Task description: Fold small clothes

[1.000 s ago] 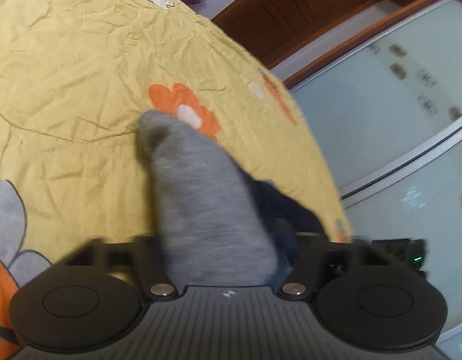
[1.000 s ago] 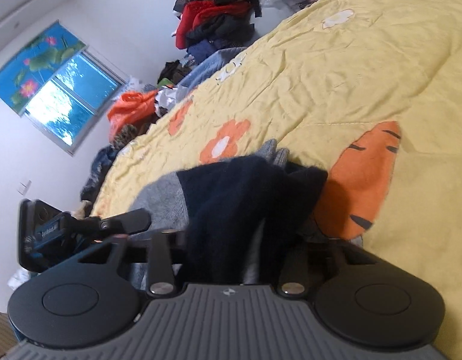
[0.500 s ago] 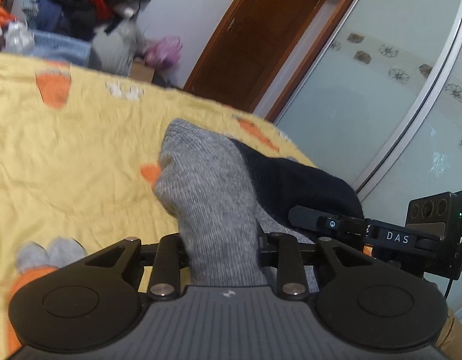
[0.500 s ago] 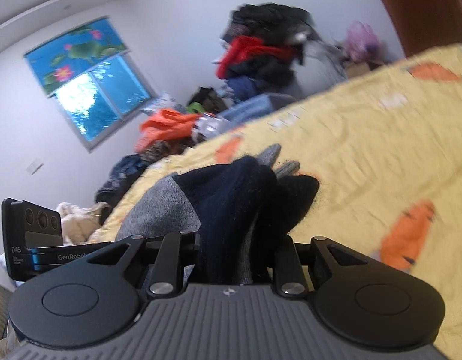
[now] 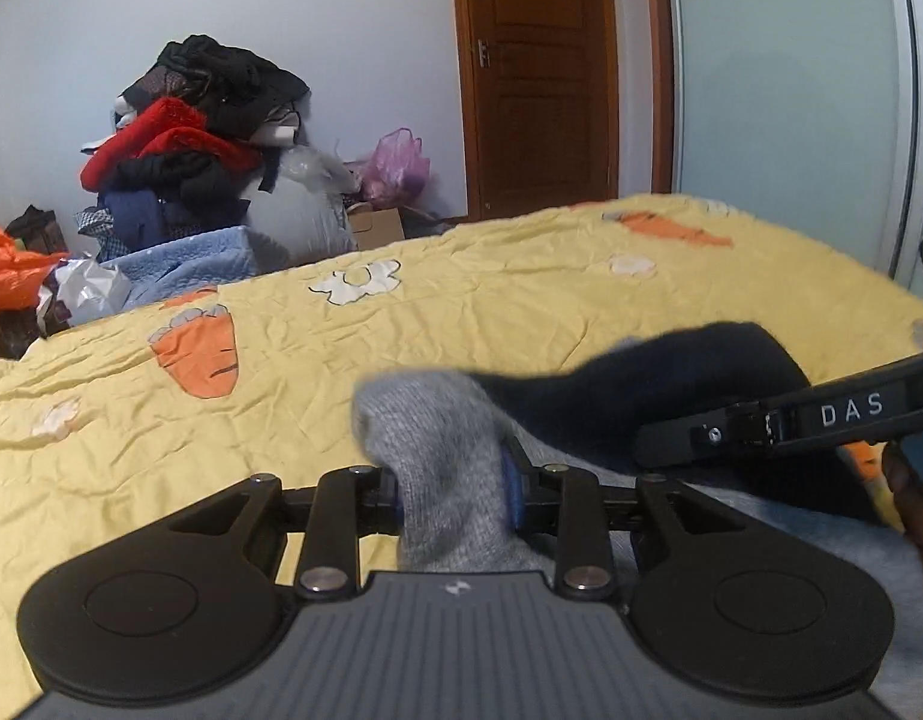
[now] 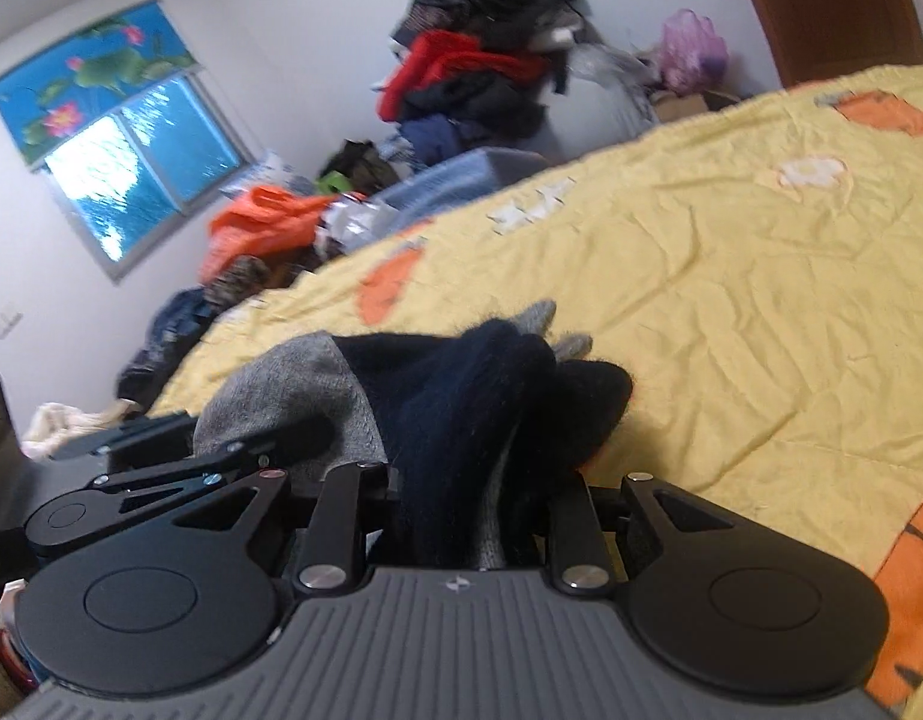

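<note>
Clamping the grey knitted end of a grey-and-navy wool sock (image 5: 443,456), the left gripper (image 5: 449,489) has its jaws easing apart though the pads press the fabric. The sock hangs above a yellow carrot-print bedspread (image 5: 281,360), wide and bare to the far edge.

From the right wrist, the right gripper (image 6: 467,510), jaws also widening, pinches the sock's navy end (image 6: 461,408); bare quilt stretches rightward.
</note>
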`<state>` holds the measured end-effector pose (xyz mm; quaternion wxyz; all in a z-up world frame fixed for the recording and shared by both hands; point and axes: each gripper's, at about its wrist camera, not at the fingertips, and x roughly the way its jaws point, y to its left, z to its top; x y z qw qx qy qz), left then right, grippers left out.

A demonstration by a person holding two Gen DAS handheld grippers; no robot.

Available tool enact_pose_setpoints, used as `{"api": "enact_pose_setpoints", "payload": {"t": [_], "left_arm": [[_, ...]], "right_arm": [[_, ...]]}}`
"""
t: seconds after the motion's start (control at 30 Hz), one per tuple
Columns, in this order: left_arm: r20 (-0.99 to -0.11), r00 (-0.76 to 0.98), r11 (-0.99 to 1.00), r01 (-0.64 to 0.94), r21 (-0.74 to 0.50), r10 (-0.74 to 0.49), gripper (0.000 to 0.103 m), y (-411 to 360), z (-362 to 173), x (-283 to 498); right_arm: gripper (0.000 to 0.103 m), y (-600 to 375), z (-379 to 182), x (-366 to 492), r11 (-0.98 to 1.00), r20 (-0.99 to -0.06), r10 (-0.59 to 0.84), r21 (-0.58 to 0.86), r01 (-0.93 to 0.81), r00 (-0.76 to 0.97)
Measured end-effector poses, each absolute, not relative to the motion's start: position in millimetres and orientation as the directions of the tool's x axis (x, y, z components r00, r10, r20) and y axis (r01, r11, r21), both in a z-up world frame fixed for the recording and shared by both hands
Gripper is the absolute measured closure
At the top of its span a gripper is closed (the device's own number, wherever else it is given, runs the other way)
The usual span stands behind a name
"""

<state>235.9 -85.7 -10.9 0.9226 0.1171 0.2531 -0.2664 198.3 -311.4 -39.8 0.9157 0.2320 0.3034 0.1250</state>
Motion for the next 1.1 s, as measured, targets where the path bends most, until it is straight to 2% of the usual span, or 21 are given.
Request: {"api": "enact_pose_setpoints", "payload": {"t": [0.1, 0.17, 0.2, 0.23, 0.33, 0.47, 0.6, 0.63, 0.7, 0.73, 0.8, 0.87, 0.93, 1.0, 1.1], "left_arm": [[-0.529, 0.695, 0.828, 0.560, -0.025, -0.487, 0.071, -81, -12, 251], [-0.531, 0.655, 0.816, 0.564, -0.131, -0.538, 0.061, -75, -12, 265], [-0.539, 0.632, 0.812, 0.552, -0.189, -0.556, 0.052, -73, -14, 275], [-0.549, 0.610, 0.808, 0.534, -0.247, -0.571, 0.048, -71, -17, 286], [-0.571, 0.579, 0.810, 0.471, -0.350, -0.583, 0.048, -66, -25, 311], [-0.563, 0.646, 0.852, 0.461, -0.250, -0.515, 0.050, -72, -23, 310], [-0.478, 0.760, 0.883, 0.462, -0.078, -0.440, 0.050, -78, -15, 289], [-0.472, 0.783, 0.894, 0.448, -0.020, -0.404, 0.050, -81, -15, 286], [-0.471, 0.826, 0.906, 0.406, 0.117, -0.309, 0.049, -88, -18, 280], [-0.475, 0.839, 0.907, 0.385, 0.173, -0.266, 0.045, -89, -19, 278], [-0.509, 0.832, 0.911, 0.361, 0.198, -0.219, 0.042, -81, -14, 274], [-0.540, 0.793, 0.915, 0.392, 0.096, -0.282, 0.041, -58, -5, 263], [-0.582, 0.707, 0.895, 0.436, -0.091, -0.403, 0.031, -28, -1, 248], [-0.595, 0.628, 0.856, 0.461, -0.235, -0.501, 0.031, -5, -4, 225], [-0.617, 0.569, 0.827, 0.489, -0.279, -0.544, 0.031, 11, -16, 182]], "right_arm": [[0.062, -327, -56, 208, 0.797, -0.495, 0.430, 0.600, -0.060, 0.755], [0.052, -340, -64, 216, 0.713, -0.451, 0.505, 0.698, -0.062, 0.736], [0.046, -347, -69, 221, 0.669, -0.430, 0.530, 0.741, -0.049, 0.731], [0.045, -353, -72, 227, 0.633, -0.415, 0.538, 0.774, -0.027, 0.734], [0.045, -366, -83, 243, 0.537, -0.366, 0.564, 0.843, 0.007, 0.740], [0.051, -358, -74, 248, 0.610, -0.367, 0.554, 0.790, -0.065, 0.748], [0.050, -348, -51, 239, 0.730, -0.334, 0.468, 0.668, -0.145, 0.818], [0.043, -348, -50, 238, 0.757, -0.356, 0.421, 0.644, -0.107, 0.834], [0.035, -351, -48, 240, 0.814, -0.481, 0.293, 0.578, 0.048, 0.826], [0.036, -353, -48, 239, 0.825, -0.524, 0.273, 0.559, 0.084, 0.807], [0.036, -358, -45, 222, 0.823, -0.529, 0.284, 0.562, 0.079, 0.800], [0.034, -363, -37, 197, 0.814, -0.501, 0.329, 0.581, 0.029, 0.801], [0.028, -365, -33, 169, 0.800, -0.494, 0.380, 0.600, -0.009, 0.782], [0.028, -365, -32, 139, 0.785, -0.491, 0.434, 0.617, -0.050, 0.755], [0.028, -362, -37, 95, 0.766, -0.501, 0.493, 0.637, -0.081, 0.711]]}}
